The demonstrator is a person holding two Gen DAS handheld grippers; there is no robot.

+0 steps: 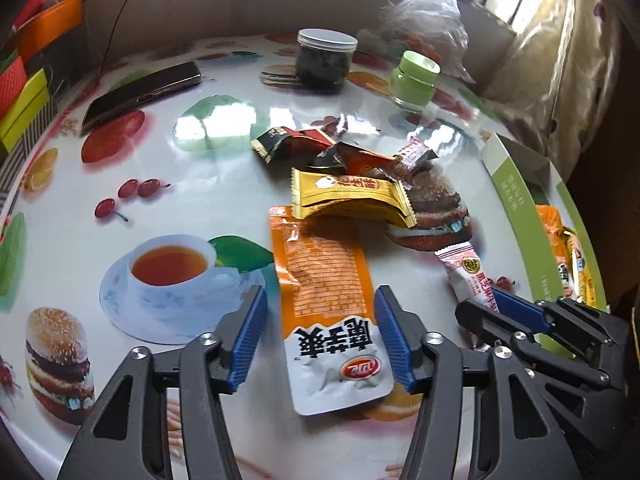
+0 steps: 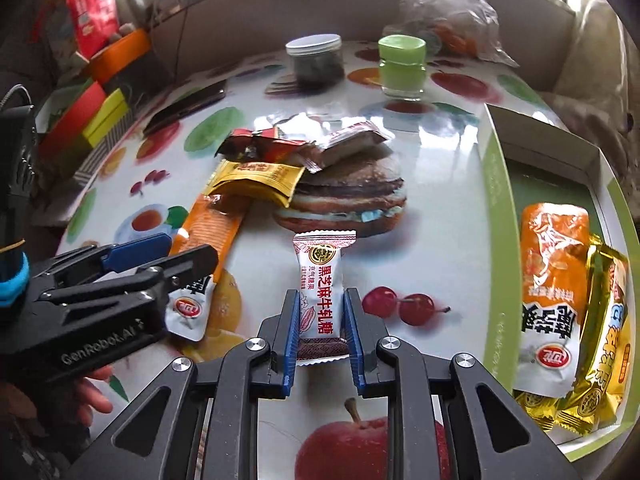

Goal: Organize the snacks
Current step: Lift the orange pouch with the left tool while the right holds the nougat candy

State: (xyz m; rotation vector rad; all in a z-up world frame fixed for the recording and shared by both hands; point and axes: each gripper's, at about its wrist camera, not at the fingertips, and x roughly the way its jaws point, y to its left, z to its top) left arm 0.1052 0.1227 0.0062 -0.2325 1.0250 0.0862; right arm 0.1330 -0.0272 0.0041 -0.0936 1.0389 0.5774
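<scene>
An orange-and-white snack packet [image 1: 328,304] lies flat on the picture-printed table [image 1: 200,184], between the jaws of my open left gripper [image 1: 320,296]. The left pad stands clear of the packet. My right gripper [image 2: 322,300] is shut on the lower end of a white-and-red candy packet [image 2: 320,276], which rests low over the table. A loose pile beyond holds a yellow packet [image 1: 352,196] and dark red and black candies [image 1: 296,140]. At the right, a green-and-white box [image 2: 492,184] holds another orange packet [image 2: 556,280] and gold packets [image 2: 600,340].
A phone [image 1: 140,92] lies at the far left of the table. A white-lidded jar [image 1: 324,56], a green jar [image 1: 414,76] and a plastic bag [image 1: 424,16] stand at the back. Coloured boxes [image 1: 24,92] sit off the left edge. A hand [image 2: 96,396] holds the left gripper.
</scene>
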